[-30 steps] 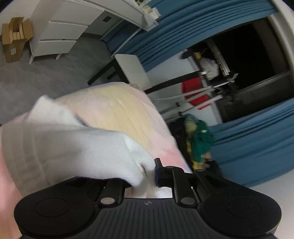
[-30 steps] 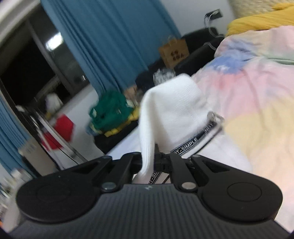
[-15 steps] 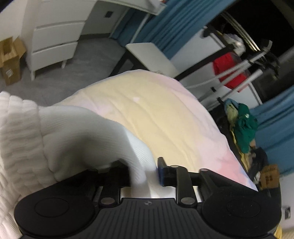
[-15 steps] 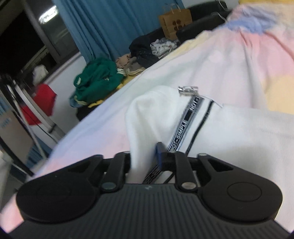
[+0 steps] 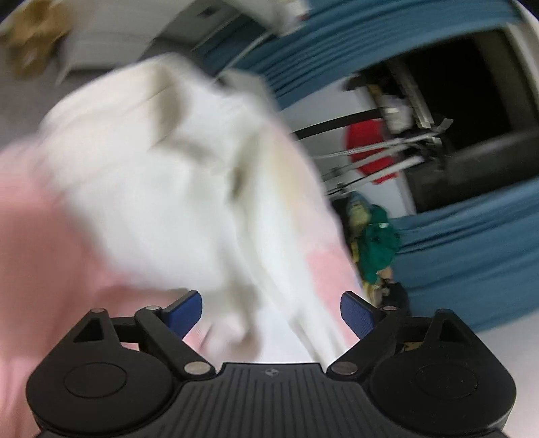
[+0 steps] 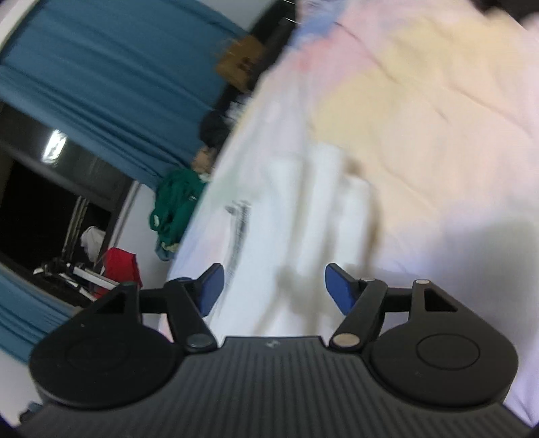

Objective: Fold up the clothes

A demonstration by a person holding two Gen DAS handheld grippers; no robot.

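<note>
A white garment (image 5: 161, 188) lies in a blurred heap on the pastel bed cover (image 5: 30, 236), just ahead of my left gripper (image 5: 271, 313). The left gripper is open, blue pads wide apart, holding nothing. In the right wrist view the same white garment (image 6: 296, 215), with a dark printed strip, lies on the bed cover (image 6: 438, 118) in front of my right gripper (image 6: 273, 286). The right gripper is open and empty. Both views are motion-blurred.
Blue curtains (image 5: 471, 269) and a dark window stand beyond the bed. A pile of green clothes (image 5: 377, 242) and a red item on a rack (image 5: 363, 148) lie beside the bed. A brown paper bag (image 6: 242, 64) sits further back. White drawers (image 5: 111, 30) stand at upper left.
Both grippers were shut on the white garment and have opened and let it go. The garment now rests on the bed, and both cameras are swinging.
</note>
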